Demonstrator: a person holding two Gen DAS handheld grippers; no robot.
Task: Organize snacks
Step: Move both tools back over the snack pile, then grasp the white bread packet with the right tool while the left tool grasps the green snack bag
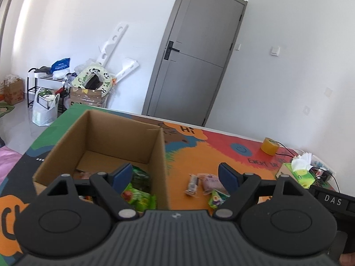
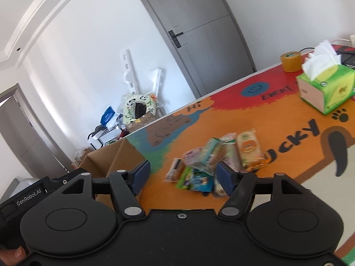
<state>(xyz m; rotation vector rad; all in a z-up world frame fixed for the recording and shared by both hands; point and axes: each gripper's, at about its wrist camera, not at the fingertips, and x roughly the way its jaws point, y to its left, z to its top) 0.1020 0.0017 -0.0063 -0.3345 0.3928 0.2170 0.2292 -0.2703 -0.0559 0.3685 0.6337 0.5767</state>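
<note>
A brown cardboard box [image 1: 124,133] stands on the colourful table mat, with green snack packets [image 1: 138,190] lying inside at its near right corner. My left gripper [image 1: 175,175] is open over the box's right wall, nothing between its blue pads. A few loose snack packets [image 1: 204,185] lie on the mat right of the box. In the right wrist view a pile of several snack packets [image 2: 213,161] lies on the orange part of the mat. My right gripper [image 2: 183,175] hangs open just before that pile, holding nothing. The box [image 2: 111,161] shows at its left.
A green tissue box [image 2: 326,88] and a yellow tape roll [image 2: 290,62] sit at the far right of the table [image 2: 288,115]. Cables lie beyond them. Behind the table are a grey door [image 1: 195,62], a rack and bags on the floor [image 1: 44,108].
</note>
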